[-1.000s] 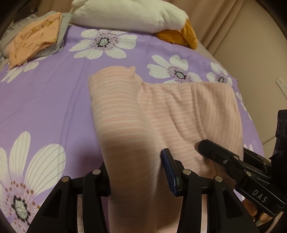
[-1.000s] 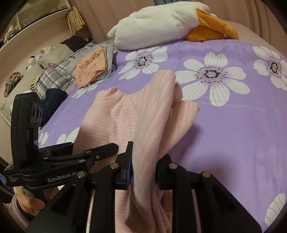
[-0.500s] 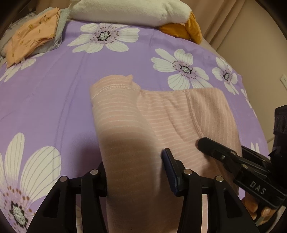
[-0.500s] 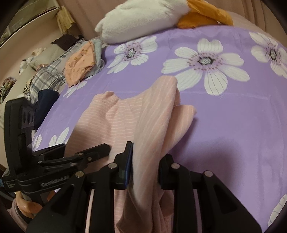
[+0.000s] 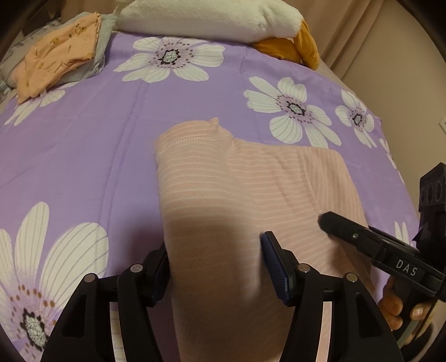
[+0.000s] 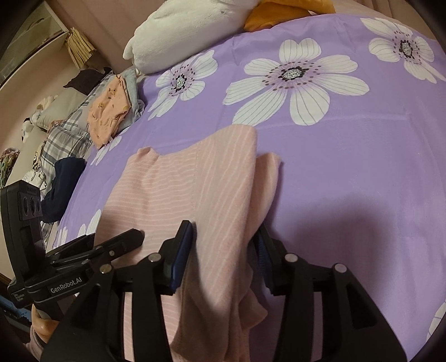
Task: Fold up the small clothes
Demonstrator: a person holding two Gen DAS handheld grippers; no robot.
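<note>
a: starting at the far left, what do you see?

b: a folded orange garment [image 5: 60,60] on a grey one, at the edge of the purple flowered bedspread [image 5: 83,133]. a white plush toy [image 5: 211,16] lies along the far side.

a: and the pink piece?

b: the pink striped garment [image 5: 228,189] lies on the bedspread, in the middle, running back toward both tongs. its near part drapes up between the fingers of each.

a: the left gripper?

b: the left gripper [image 5: 217,267] has the cloth between its jaws, which are opening; the blue pad on the right side stands clear of the fabric, the left one is at its edge.

a: further right?

b: the right gripper [image 6: 223,250] straddles a bunched fold of the same garment. its jaws are opening too, and the left pad shows free of the cloth; the fold hangs loose between them. a hand [image 5: 395,303] holds its handle at the right edge of the left view.
</note>
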